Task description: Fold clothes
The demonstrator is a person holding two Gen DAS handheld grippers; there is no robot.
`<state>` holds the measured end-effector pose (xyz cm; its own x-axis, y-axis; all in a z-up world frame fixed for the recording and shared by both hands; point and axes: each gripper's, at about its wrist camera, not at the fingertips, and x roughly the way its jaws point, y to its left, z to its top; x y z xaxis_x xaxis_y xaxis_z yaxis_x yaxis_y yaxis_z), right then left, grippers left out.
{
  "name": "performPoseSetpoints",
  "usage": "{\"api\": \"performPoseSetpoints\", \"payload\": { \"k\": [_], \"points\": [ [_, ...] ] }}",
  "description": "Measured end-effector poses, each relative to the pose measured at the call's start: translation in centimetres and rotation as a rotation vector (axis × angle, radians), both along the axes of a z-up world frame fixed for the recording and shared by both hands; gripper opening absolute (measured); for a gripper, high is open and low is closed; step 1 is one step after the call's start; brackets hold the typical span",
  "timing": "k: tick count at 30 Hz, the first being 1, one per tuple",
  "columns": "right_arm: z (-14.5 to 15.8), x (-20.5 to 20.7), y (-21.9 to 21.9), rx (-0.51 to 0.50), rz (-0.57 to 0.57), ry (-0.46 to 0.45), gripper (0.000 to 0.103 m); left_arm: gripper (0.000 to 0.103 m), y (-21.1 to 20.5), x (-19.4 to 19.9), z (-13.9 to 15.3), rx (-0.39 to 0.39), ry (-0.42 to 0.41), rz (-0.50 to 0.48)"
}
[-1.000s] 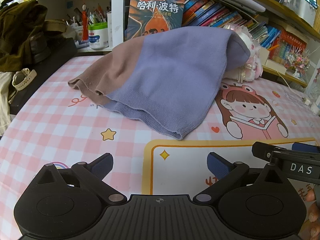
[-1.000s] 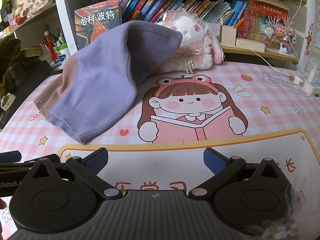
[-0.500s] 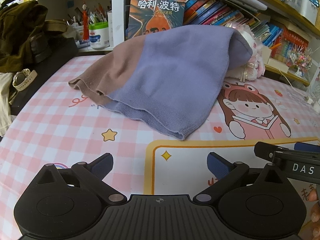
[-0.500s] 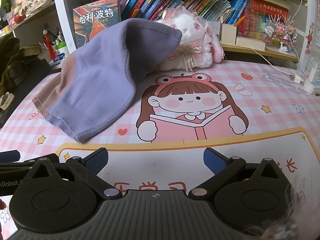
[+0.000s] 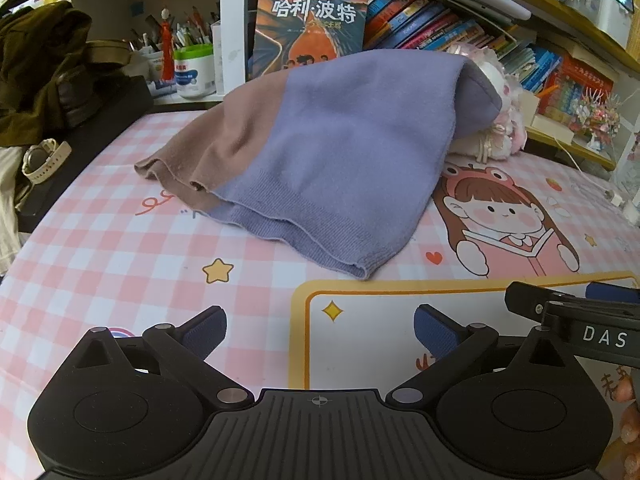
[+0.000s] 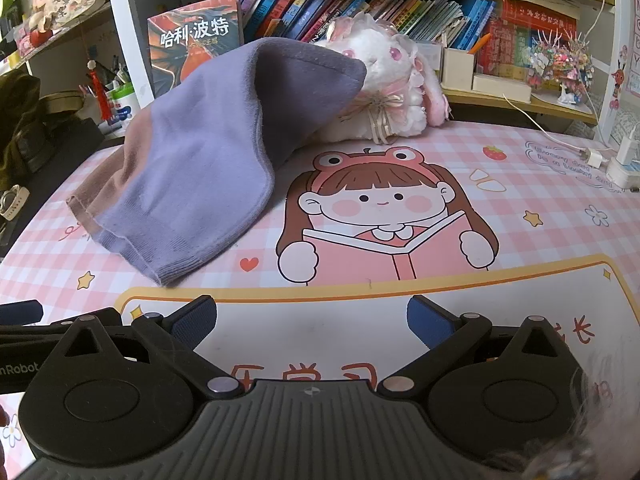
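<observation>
- Left wrist view: we see our left gripper (image 5: pixel 320 330) low over the pink checked surface (image 5: pixel 104 248), its jaws spread wide apart with nothing between them, only the white panel of the mat's print below.
- Ahead of it lies the sweater (image 5: pixel 320 152), lilac knit with a dusty brown part at its left side. Its ribbed hem rests on the surface, near the gripper but apart from it, and its far end is raised and draped over the plush rabbit (image 5: pixel 496 120).
- At the right edge of this view we see the tip of our right gripper (image 5: pixel 576 312) and, lower down, fingertips (image 5: pixel 628 432) of the hand that holds it.
- Right wrist view: our right gripper (image 6: pixel 312 320) also hovers just above the surface (image 6: pixel 560 208), jaws wide apart and empty.
- From here the sweater (image 6: pixel 192 168) sits ahead and to the left, its hem corner touching the surface near the yellow border of the white panel. Its upper end covers the back of the plush rabbit (image 6: pixel 384 80), leaving the pink-eyed face showing.
- Between the sweater and the right side of the surface the printed cartoon girl (image 6: pixel 384 216) lies uncovered.
- Behind stands a shelf of books (image 6: pixel 320 4), with one large book (image 5: pixel 308 24) facing out just behind the sweater.
- On the far left we see a dark green garment (image 5: pixel 36 68) piled and a pale wristwatch (image 5: pixel 44 160) beside it.
</observation>
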<state>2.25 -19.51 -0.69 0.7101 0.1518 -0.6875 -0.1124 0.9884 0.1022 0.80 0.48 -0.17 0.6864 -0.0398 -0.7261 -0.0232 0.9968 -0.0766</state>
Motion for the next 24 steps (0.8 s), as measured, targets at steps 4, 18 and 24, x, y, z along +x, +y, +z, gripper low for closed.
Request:
{"api": "performPoseSetpoints", "payload": {
  "k": [4,18,24],
  "points": [
    [0.0,-0.1,0.2,-0.003,-0.002,0.0,0.103,0.102,0.1,0.0,-0.1,-0.001,0.007,0.0],
    [0.1,-0.7,1.2,-0.011,-0.035,0.002,0.103,0.101,1.3,-0.2,0.0,-0.015,-0.003,-0.048],
    [0.2,-1.2,2.4,-0.016,-0.063,0.003,0.103,0.101,2.6,-0.2,-0.2,-0.015,-0.011,-0.076]
  ]
}}
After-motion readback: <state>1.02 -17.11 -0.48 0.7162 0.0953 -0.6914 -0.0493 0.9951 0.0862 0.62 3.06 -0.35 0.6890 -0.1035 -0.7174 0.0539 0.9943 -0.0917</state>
